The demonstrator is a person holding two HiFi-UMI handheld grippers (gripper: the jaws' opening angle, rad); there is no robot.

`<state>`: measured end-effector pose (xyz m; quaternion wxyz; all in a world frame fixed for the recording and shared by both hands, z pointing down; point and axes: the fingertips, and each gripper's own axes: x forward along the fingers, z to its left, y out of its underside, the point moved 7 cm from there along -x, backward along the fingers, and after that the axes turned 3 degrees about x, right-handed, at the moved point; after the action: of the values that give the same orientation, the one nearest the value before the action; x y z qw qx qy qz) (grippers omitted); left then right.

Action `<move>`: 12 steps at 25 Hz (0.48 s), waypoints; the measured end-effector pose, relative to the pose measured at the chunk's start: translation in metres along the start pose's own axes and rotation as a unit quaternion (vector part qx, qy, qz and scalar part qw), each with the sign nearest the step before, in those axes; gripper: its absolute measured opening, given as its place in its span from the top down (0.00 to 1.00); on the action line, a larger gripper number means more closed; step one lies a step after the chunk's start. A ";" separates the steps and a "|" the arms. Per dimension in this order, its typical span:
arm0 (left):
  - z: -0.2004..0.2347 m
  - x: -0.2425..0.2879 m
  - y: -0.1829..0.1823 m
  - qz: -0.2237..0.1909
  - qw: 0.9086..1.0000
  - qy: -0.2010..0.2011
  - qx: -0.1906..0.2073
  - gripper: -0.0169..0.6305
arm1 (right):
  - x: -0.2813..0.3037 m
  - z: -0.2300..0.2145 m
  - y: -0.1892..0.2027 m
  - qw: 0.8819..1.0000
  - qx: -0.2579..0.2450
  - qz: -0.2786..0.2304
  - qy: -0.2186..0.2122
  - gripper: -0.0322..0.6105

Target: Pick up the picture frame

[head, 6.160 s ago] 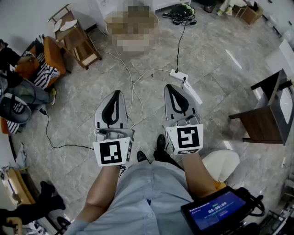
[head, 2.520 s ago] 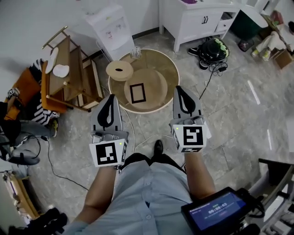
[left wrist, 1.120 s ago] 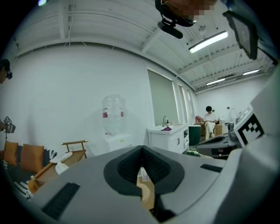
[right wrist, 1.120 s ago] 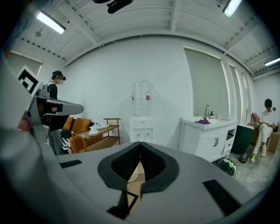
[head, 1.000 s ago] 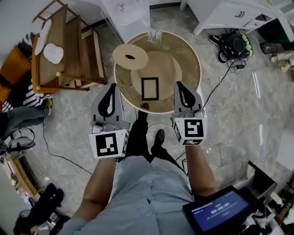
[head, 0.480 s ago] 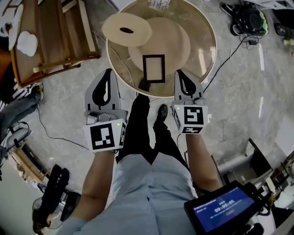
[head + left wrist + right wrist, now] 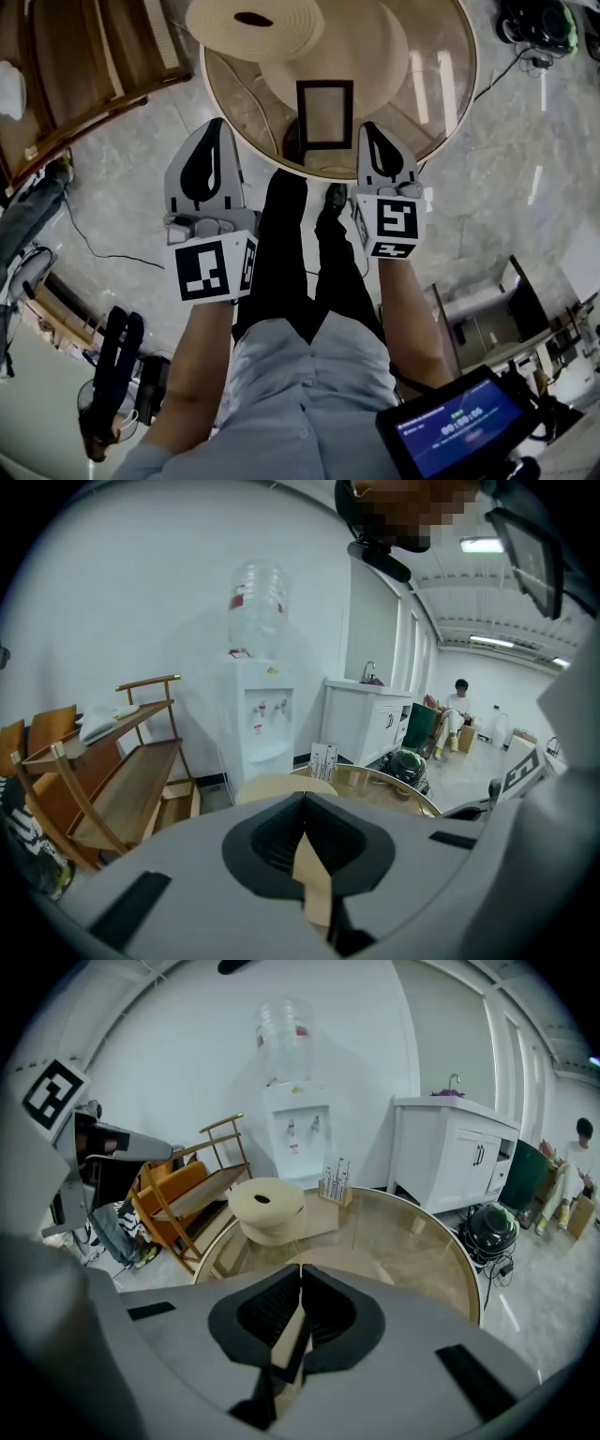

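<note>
Frame position decides my reach: the picture frame [image 7: 325, 114] lies flat on the round glass table [image 7: 433, 86], long axis running away from me, nearer my right gripper [image 7: 369, 131] than my left gripper [image 7: 215, 127], both with jaws pressed together on nothing.

picture frame [image 7: 324, 114] — near side open | cream disc [image 7: 254, 25] beyond, leftward

Yours: two grey plastic grippers, left gripper [image 7: 215, 124] and right gripper [image 7: 367, 127], each with a tapered, teardrop-shaped body and black ribbed pads [image 7: 267, 841]. Each carries a white cube [image 7: 211, 270] printed with black square markers. You wear a light blue buttoned shirt [image 7: 300, 394], black trousers [image 7: 291, 272] and a dark shoe [image 7: 333, 199].
</note>
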<state>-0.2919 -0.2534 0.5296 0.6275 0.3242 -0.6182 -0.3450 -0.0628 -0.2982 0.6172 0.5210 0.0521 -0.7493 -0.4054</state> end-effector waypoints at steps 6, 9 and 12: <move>0.007 0.017 0.024 0.023 1.000 0.000 -0.012 0.96 | 0.026 0.000 0.023 1.000 0.021 0.021 -0.001 0.85; 0.007 0.023 0.034 0.032 0.999 0.002 -0.017 0.96 | 0.035 -0.004 0.038 0.999 0.021 0.034 -0.001 0.82; 0.007 0.028 0.047 0.042 0.999 0.005 -0.022 0.96 | 0.045 -0.005 0.051 0.999 0.025 0.047 -0.004 0.80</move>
<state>-0.2973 -0.2508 0.5841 0.6512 0.2858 -0.6203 -0.3308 -0.0616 -0.2898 0.6850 0.5347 0.0280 -0.7630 -0.3622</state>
